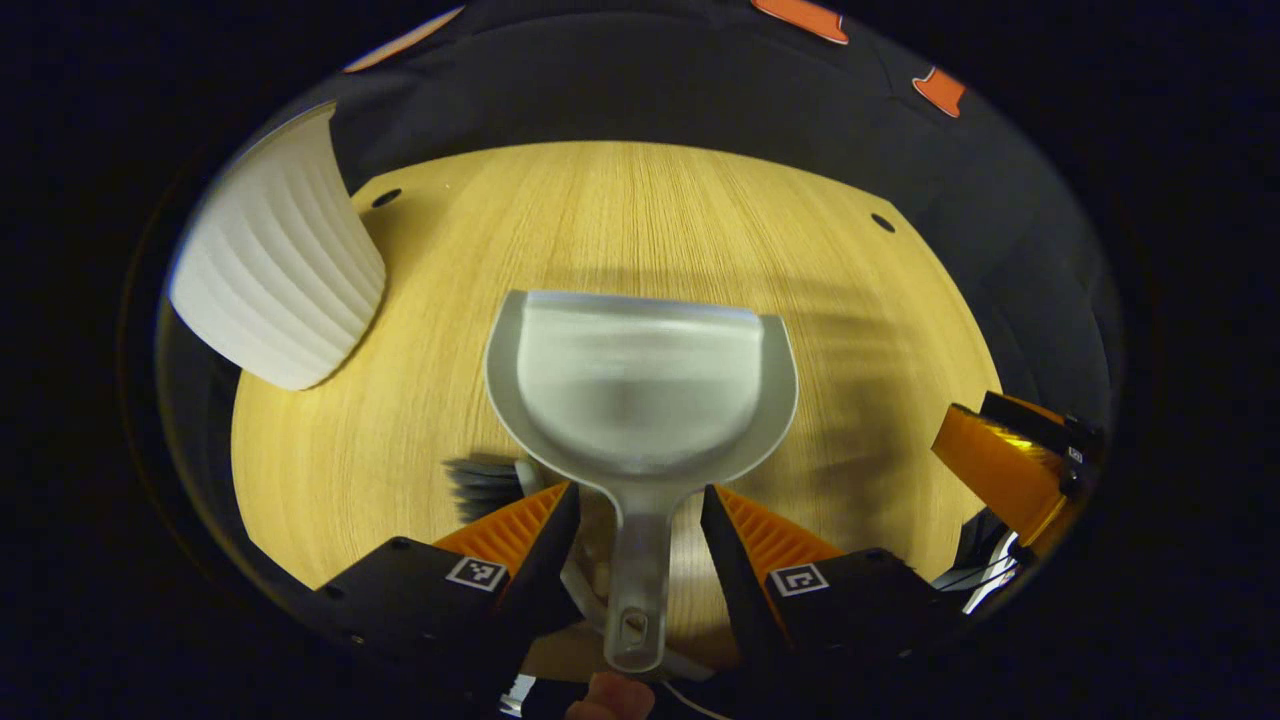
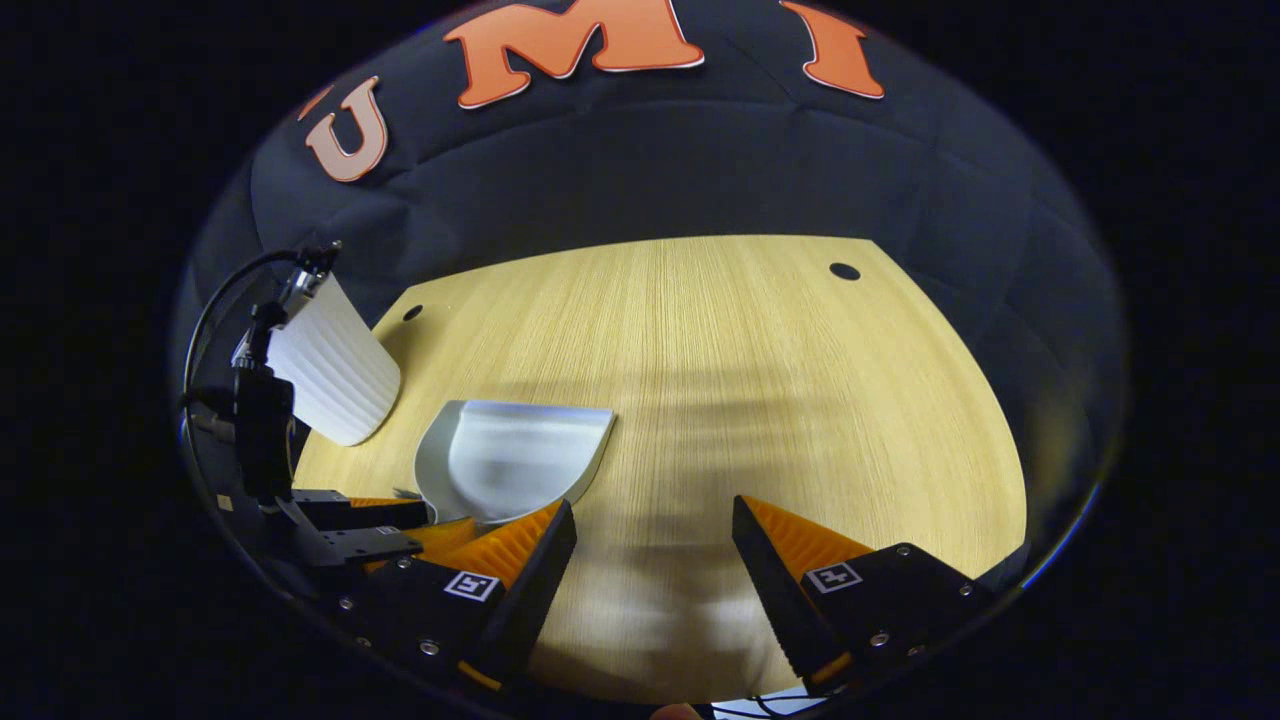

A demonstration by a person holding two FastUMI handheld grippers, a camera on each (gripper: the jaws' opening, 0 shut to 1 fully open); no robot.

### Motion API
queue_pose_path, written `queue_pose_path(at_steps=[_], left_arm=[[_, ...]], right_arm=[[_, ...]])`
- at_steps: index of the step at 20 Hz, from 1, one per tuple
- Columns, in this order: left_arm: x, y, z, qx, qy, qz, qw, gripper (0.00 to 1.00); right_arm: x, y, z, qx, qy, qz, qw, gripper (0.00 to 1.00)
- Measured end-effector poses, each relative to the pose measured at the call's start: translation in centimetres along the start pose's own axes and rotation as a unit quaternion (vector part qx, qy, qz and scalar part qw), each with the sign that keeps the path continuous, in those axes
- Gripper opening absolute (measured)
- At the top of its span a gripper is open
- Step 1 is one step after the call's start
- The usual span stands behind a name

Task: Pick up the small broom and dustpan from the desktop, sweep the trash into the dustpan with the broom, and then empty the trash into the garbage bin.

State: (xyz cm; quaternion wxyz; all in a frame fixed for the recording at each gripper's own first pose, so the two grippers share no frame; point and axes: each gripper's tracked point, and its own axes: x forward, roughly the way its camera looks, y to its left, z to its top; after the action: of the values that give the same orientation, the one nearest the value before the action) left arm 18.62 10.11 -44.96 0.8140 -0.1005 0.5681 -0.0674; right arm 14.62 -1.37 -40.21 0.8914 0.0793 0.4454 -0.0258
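Two handheld grippers, black and orange
Left gripper [image 1: 640, 520] and right gripper [image 2: 655, 535]: ribbed orange wedge fingers on black screwed blocks, each block bearing a square black-and-white marker; black cable trails behind

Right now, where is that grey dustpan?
In the left gripper view the dustpan lies on the wooden desktop, its handle between the open left tool fingers, with the white ribbed bin to its left.
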Motion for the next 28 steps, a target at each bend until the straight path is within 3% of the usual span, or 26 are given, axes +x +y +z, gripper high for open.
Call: queue_pose_path(at_steps=[4,7,16,20,22,25,28], left_arm=[[-2.2,0.7,3.3,0.002,-0.088,0.005,0.996,0.82],[-4.6,1.4,5.2,0.006,-0.170,0.009,0.985,0.96],[-10.8,3.5,8.9,0.036,-0.387,0.031,0.921,0.95],[-12.9,3.5,9.3,0.043,-0.480,0.062,0.874,0.93],[-12.7,3.2,9.4,0.045,-0.498,0.071,0.863,0.93],[-13.7,3.5,9.8,0.030,-0.511,0.073,0.856,0.93],[-16.0,4.2,9.9,0.013,-0.537,0.084,0.839,0.93]], right_arm=[[-1.3,0.2,1.5,0.000,-0.033,0.000,0.999,0.95],[-3.2,-0.1,4.0,-0.006,-0.093,-0.006,0.996,0.95],[-10.2,0.1,11.5,-0.040,-0.254,-0.032,0.966,0.95],[-13.3,0.0,14.0,-0.037,-0.304,-0.039,0.951,0.94],[-14.9,-0.2,15.4,-0.027,-0.330,-0.042,0.943,0.94],[-17.3,-0.7,17.1,-0.028,-0.374,-0.055,0.925,0.94],[-19.1,-0.3,18.1,-0.038,-0.404,-0.058,0.912,0.94]])
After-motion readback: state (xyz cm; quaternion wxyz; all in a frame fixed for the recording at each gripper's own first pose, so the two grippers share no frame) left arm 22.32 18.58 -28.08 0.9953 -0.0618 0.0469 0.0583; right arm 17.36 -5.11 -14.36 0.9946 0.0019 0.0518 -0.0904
